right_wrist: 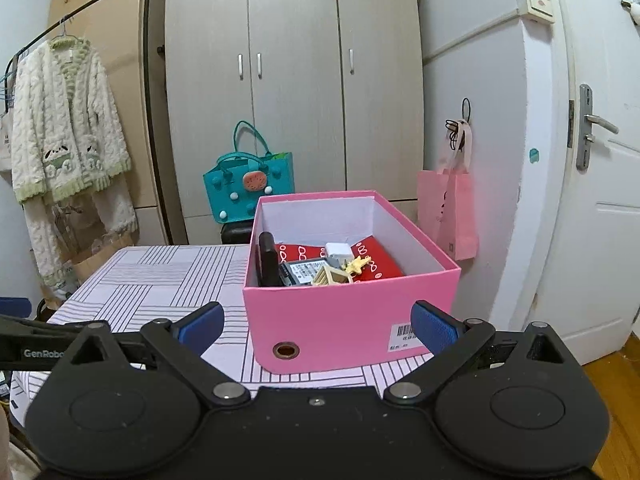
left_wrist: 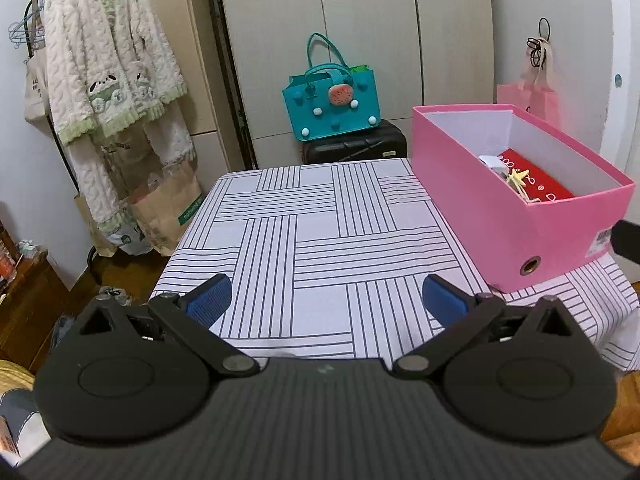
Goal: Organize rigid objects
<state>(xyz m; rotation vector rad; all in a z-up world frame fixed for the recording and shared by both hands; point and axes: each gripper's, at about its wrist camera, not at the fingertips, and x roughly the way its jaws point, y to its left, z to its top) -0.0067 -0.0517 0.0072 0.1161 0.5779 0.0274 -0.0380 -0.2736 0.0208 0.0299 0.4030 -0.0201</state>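
A pink box [left_wrist: 532, 232] stands open on the striped tablecloth [left_wrist: 320, 240] at the table's right side; it also shows in the right wrist view [right_wrist: 340, 320]. Inside lie a red case [right_wrist: 376, 262], a black upright object [right_wrist: 268, 260], a white block [right_wrist: 338, 250], a grey labelled slab [right_wrist: 302, 272], a small wooden piece [right_wrist: 332, 276] and a yellow star-shaped piece [right_wrist: 356, 266]. My left gripper [left_wrist: 326, 300] is open and empty over the cloth, left of the box. My right gripper [right_wrist: 318, 328] is open and empty, just in front of the box.
A teal handbag [left_wrist: 332, 100] sits on a black case [left_wrist: 356, 146] behind the table. A clothes rack with a knitted robe [left_wrist: 108, 80] stands at left. A pink bag [right_wrist: 450, 212] hangs by the white door [right_wrist: 600, 200]. Wardrobe doors [right_wrist: 296, 80] stand behind.
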